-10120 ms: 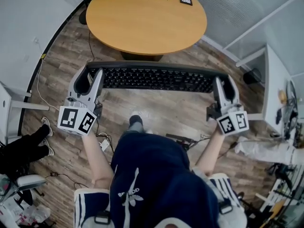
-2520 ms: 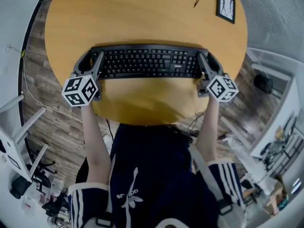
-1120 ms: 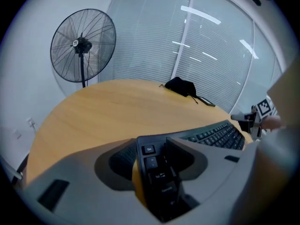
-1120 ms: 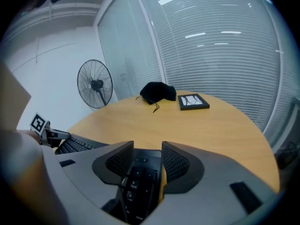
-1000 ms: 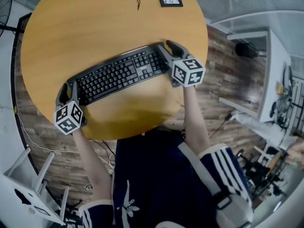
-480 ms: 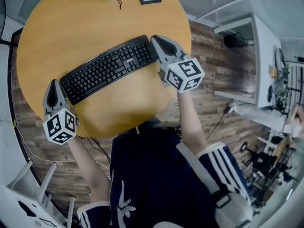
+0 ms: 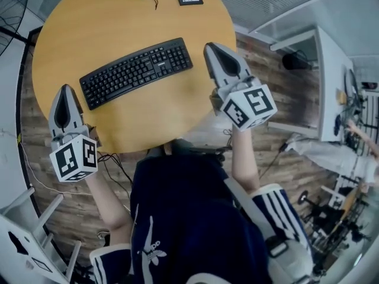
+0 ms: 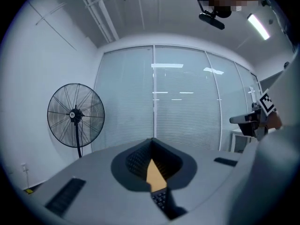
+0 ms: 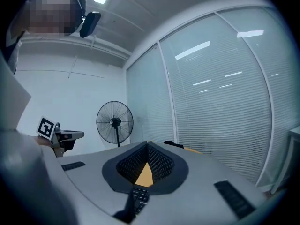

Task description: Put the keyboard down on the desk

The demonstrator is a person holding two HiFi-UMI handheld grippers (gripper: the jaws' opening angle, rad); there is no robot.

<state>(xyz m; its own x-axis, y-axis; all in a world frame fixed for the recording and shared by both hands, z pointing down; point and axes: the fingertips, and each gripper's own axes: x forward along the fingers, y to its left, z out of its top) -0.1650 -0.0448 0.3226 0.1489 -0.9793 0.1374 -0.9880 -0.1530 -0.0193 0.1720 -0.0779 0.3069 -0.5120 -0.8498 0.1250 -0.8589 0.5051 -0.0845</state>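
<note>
A black keyboard (image 7: 136,71) is lying flat and slantwise on the round wooden desk (image 7: 148,123), apart from both grippers. The left gripper (image 7: 63,90) is hovering by the desk's left edge and the right gripper (image 7: 212,46) by its right edge. Each one's jaws have just been closing and are sitting together, gripping nothing.

Keyboard (image 7: 137,71) released, left gripper (image 7: 64,89), right gripper (image 7: 211,46) lifted, jaws just closed, apparently empty
</note>
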